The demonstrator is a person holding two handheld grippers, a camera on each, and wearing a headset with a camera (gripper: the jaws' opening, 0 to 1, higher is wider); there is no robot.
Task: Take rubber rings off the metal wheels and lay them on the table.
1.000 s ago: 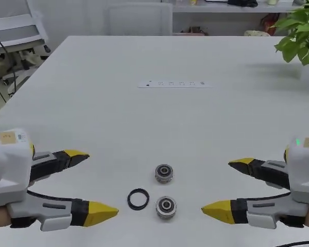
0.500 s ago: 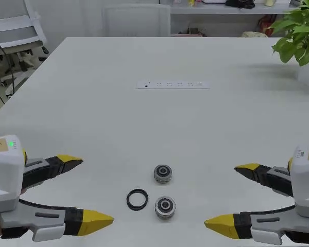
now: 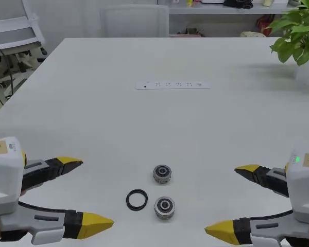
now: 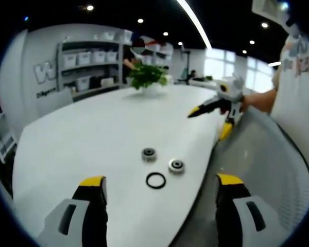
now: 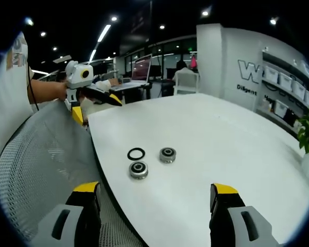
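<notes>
Rubber ring (image 3: 137,199) lies flat on worktop (image 3: 144,118), just beside near metal wheel (image 3: 165,207); far metal wheel (image 3: 162,174) behind. Left tongs (image 3: 95,193), right tongs (image 3: 222,199) spread wide, holding nothing. Sloppy pinch could roll wheel off near edge.

The upper wheel (image 3: 162,174) and the lower wheel (image 3: 165,207) sit in the lower middle of the head view on the white table (image 3: 144,128). Both are small silvery metal discs with a dark centre. Each lies flat with its bore facing up, and the 2 are close together but apart, one almost straight below the other in the frame. The rubber ring (image 3: 137,199) is 1 thin black hoop, off the wheels, lying flat on the tabletop just left of the lower wheel and not touching it. In the left gripper view the 3 form a small triangle near the centre, with the ring lowest.
</notes>
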